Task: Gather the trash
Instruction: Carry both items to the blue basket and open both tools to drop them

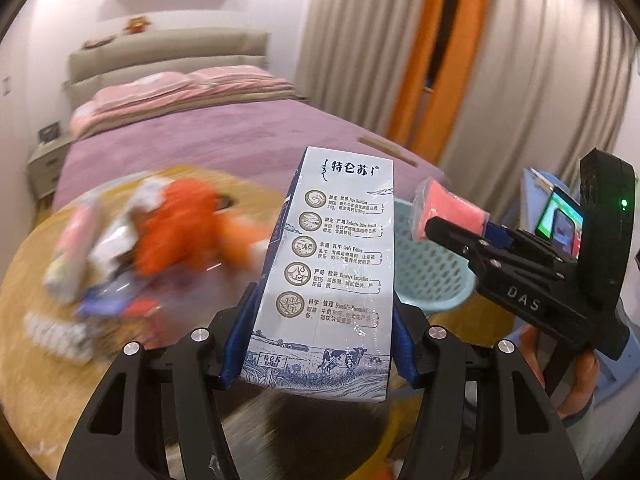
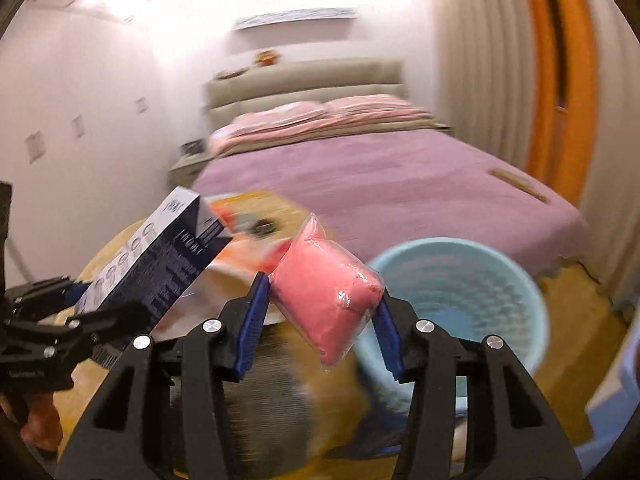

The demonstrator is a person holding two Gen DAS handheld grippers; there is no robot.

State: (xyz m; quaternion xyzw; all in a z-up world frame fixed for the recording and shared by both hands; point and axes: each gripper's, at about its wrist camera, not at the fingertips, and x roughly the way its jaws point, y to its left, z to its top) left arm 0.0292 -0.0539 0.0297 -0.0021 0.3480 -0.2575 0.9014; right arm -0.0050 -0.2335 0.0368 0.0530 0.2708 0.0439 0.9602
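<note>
Filling the far half of both views, the bed wears a purple cover and has pink bedding folded against its padded headboard. Nearer than the bed stands the round wooden desk, its top blurred. To the bed's right hang pale curtains with an orange strip between them.

At the foot of the bed, on the curtain side, sits the light blue perforated basket, open at the top; in the right wrist view its rim lies just behind the right gripper.

On the desk, between the bed and the camera, a blurred heap of trash shows orange, white and blue pieces that cannot be told apart.

Standing nearly upright, tilted a little toward the bed, the milk carton is white and blue with Chinese print and a cow drawn near its base. The left gripper has its jaws clenched on the carton's lower part, blue pads pressed on both sides, and holds it above the desk's near edge, short of the basket.

The pink packet, wrapped in clear film, is pinched between the right gripper's blue pads. It hangs in front of the bed's foot, right beside the basket's rim and not inside it.
</note>
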